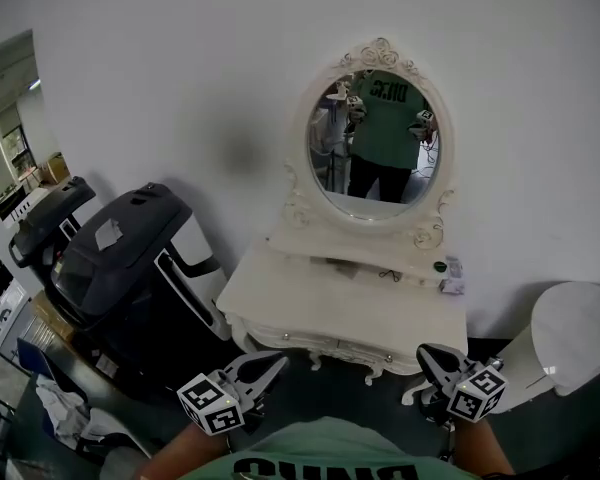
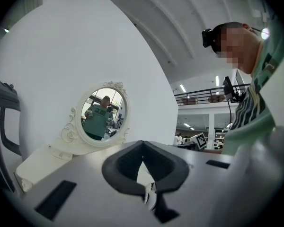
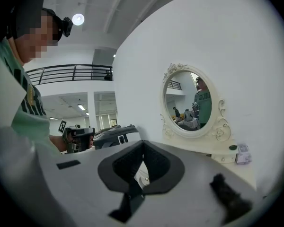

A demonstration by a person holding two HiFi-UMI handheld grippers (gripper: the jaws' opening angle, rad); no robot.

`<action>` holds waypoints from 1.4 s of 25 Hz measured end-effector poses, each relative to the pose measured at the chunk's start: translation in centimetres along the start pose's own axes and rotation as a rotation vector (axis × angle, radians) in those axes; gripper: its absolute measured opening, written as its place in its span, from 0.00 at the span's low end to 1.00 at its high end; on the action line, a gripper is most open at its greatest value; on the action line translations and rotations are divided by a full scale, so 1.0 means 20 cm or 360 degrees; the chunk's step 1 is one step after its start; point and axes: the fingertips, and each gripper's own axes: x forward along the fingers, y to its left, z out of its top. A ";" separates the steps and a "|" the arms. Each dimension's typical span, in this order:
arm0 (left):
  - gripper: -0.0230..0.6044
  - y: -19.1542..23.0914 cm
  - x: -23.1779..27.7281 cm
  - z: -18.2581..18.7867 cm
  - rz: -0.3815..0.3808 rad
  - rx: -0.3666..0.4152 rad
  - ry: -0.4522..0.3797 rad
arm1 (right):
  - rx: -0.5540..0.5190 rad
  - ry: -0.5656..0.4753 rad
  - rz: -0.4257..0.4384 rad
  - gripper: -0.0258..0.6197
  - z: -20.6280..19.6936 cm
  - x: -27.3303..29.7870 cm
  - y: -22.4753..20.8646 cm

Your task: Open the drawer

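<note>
A white carved vanity table (image 1: 310,303) stands against the wall under an oval mirror (image 1: 380,138). Its drawer front (image 1: 325,346) sits flush beneath the tabletop edge; I cannot make out a handle. My left gripper (image 1: 276,364) hovers a little short of the table's front left, jaws shut and empty. My right gripper (image 1: 425,352) is just before the front right corner, also shut with nothing held. In the left gripper view the closed tips (image 2: 142,143) point past the mirror (image 2: 104,115). In the right gripper view the closed tips (image 3: 142,143) aim left of the mirror (image 3: 194,103).
Two dark grey bins (image 1: 130,258) stand close to the table's left side. A white rounded object (image 1: 570,338) stands at the right. A small box (image 1: 453,273) and a dark jar (image 1: 439,266) rest at the tabletop's back right.
</note>
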 end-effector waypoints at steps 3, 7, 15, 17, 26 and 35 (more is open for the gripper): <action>0.05 0.00 0.09 -0.02 0.0041 -0.0005 0.0003 | 0.0000 0.0017 0.0050 0.06 0.00 0.03 -0.11; 0.05 0.05 0.16 -0.06 0.0074 -0.0026 0.0025 | 0.0000 0.0041 0.0093 0.06 0.01 0.11 -0.18; 0.05 0.37 0.19 0.01 0.0002 -0.0026 0.0011 | -0.0009 0.0068 0.0025 0.06 0.02 0.42 -0.25; 0.05 0.52 0.19 0.05 -0.0053 -0.0015 0.0007 | -0.0022 0.0059 -0.0024 0.06 0.05 0.55 -0.25; 0.05 1.16 0.17 0.36 -0.0258 0.0025 0.0053 | -0.0001 -0.0020 -0.0198 0.06 0.23 1.13 -0.16; 0.05 1.52 0.18 0.42 -0.0410 -0.0040 0.0076 | 0.0019 0.0015 -0.0321 0.06 0.23 1.44 -0.11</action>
